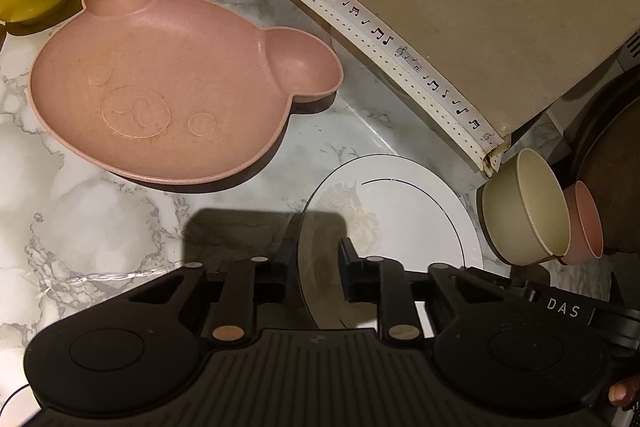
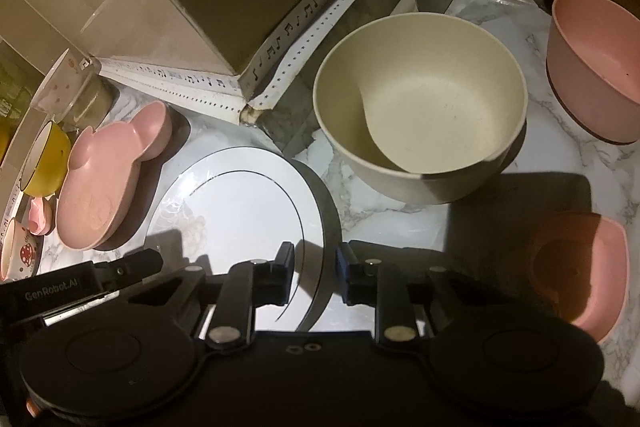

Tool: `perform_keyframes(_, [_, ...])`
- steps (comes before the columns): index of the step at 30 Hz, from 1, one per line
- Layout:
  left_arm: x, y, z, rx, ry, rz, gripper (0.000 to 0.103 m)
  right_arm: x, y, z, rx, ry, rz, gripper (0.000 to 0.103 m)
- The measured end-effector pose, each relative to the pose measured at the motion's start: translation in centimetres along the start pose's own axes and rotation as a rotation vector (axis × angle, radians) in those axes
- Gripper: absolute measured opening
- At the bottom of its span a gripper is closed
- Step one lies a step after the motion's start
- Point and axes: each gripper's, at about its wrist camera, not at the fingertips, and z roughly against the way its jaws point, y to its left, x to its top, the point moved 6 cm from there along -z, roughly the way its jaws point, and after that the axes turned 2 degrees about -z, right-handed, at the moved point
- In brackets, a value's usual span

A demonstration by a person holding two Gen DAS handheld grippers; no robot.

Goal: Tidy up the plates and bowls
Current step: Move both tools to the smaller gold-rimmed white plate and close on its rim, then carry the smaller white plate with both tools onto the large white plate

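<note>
Both claws, left (image 1: 316, 269) and right (image 2: 316, 273), are clamped on opposite rims of the white plate (image 1: 400, 203) lying on the marble bench (image 1: 100, 219), so I judge a level lift comes next.

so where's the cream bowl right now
The cream bowl stands on the marble counter, upper centre in the right wrist view, between the white plate to its left and a pink bowl to its right.
</note>
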Motion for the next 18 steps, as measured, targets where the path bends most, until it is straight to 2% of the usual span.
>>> perform_keyframes(6, [0.0,0.1,-0.1,0.003,-0.003,-0.013,0.017,0.0,0.1,-0.1,0.003,-0.008,0.017,0.011])
perform_keyframes(18, [-0.7,0.5,1.2,0.005,-0.018,-0.029,0.016,-0.5,1.2,1.1,-0.003,-0.044,0.109,0.01])
